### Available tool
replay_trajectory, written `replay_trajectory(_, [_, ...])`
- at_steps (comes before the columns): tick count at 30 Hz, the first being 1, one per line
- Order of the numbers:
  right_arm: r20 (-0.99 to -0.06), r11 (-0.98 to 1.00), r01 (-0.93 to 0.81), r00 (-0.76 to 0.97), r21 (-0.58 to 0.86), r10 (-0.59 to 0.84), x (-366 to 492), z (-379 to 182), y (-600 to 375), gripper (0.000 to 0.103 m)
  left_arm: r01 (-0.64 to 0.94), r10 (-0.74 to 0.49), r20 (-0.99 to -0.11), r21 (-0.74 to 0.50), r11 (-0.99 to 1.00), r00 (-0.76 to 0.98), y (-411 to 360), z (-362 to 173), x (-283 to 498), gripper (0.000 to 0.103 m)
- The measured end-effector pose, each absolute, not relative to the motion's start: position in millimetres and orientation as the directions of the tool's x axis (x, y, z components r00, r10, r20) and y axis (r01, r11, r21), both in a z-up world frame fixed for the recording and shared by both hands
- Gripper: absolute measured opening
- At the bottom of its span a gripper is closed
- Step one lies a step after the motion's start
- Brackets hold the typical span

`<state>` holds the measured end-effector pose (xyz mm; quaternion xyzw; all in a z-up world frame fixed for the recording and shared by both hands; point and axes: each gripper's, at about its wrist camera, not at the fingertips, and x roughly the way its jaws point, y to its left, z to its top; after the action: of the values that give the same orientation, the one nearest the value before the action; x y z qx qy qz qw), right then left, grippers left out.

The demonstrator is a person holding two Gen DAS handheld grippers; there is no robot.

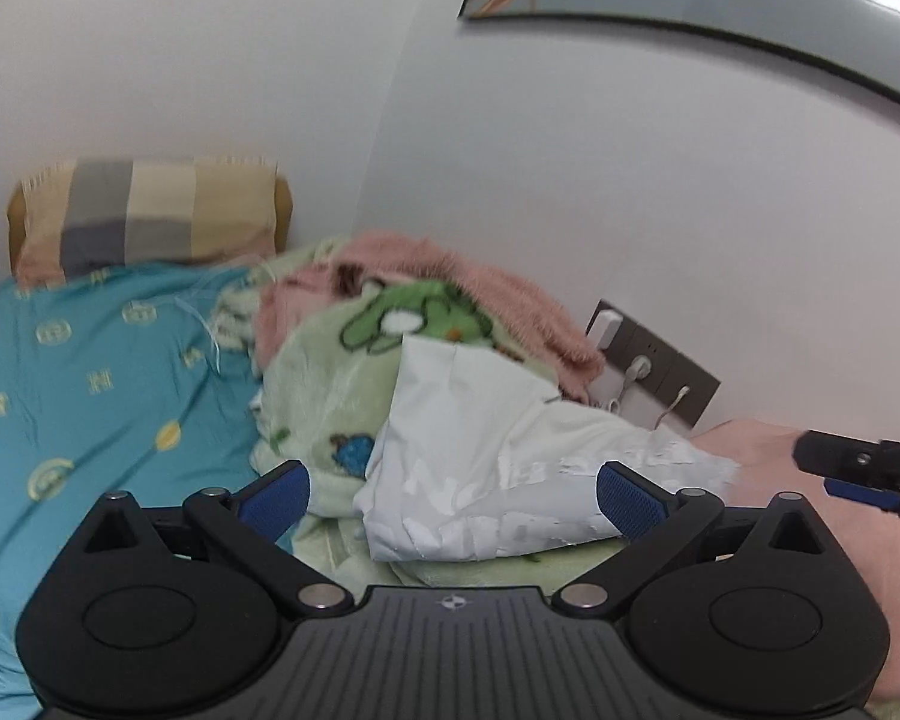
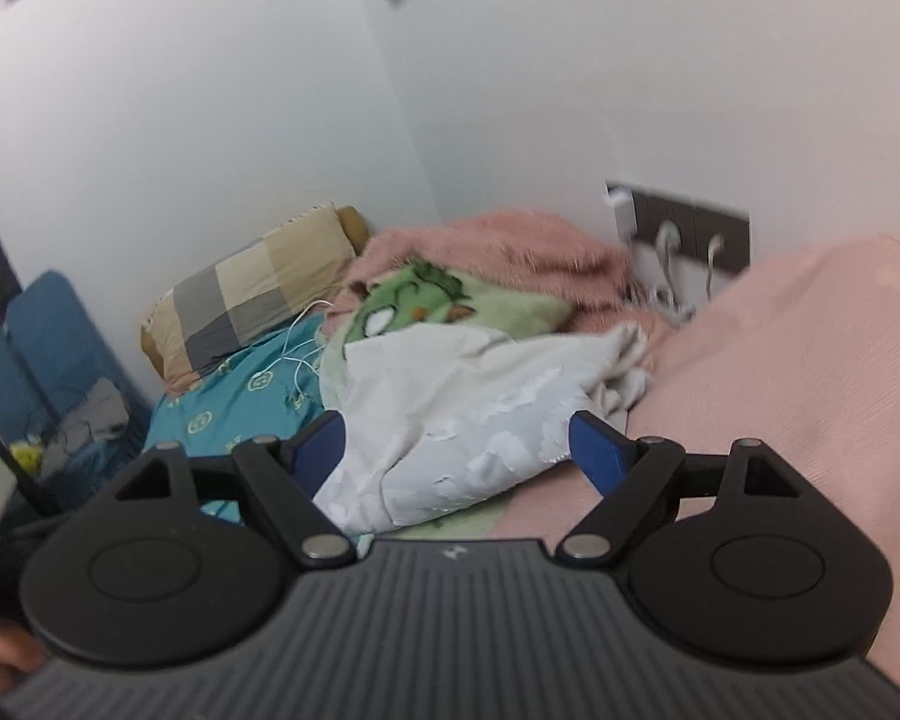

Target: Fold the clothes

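Note:
A crumpled white garment [image 1: 480, 456] with a worn print lies on the bed, resting on a green cartoon blanket [image 1: 330, 384]. It also shows in the right wrist view [image 2: 468, 420]. My left gripper [image 1: 450, 495] is open and empty, its blue pads spread just in front of the garment's near edge. My right gripper [image 2: 459, 450] is open and empty, also spread before the garment. The right gripper's tip shows at the right edge of the left wrist view [image 1: 858, 468].
A teal patterned sheet [image 1: 90, 396] covers the bed's left. A checked pillow [image 1: 150, 216] leans on the wall. A pink fluffy blanket [image 1: 510, 300] and pink cover [image 2: 780, 372] lie to the right. Wall sockets with plugged cables [image 2: 684, 234] are behind. A blue chair [image 2: 42, 348] stands left.

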<state>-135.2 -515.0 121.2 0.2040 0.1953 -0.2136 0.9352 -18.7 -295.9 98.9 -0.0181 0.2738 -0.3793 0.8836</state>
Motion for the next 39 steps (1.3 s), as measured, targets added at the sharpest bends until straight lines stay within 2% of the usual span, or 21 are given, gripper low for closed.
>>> replay_trajectory(8, [-0.337,0.883,0.413,0.883,0.223,-0.327,-168,134,-453,0.083,0.682,-0.671,-0.403,-0.142,0.717,0.622,-252,123,-92,0.103])
replay_trajectory(16, [-0.273,0.886,0.427,0.887,0.182,-0.371,-179,125,-412,0.083,0.683,-0.673,-0.359,-0.118,0.721,0.647,-216,117,-108,0.103])
replay_trajectory(28, [-0.299,0.851,0.516,0.83,0.094,-0.47,-153,83,-373,0.083,0.661,-0.641,-0.371,-0.09,0.745,0.672,-198,83,-99,0.103])
replay_trajectory(34, [-0.309,0.847,0.527,0.818,0.064,-0.485,-145,67,-363,0.083,0.661,-0.631,-0.361,-0.051,0.749,0.687,-198,76,-100,0.103])
replay_trajectory(39, [-0.311,0.843,0.532,0.816,0.074,-0.488,-140,67,-361,0.083,0.662,-0.639,-0.356,-0.069,0.746,0.682,-194,77,-97,0.103])
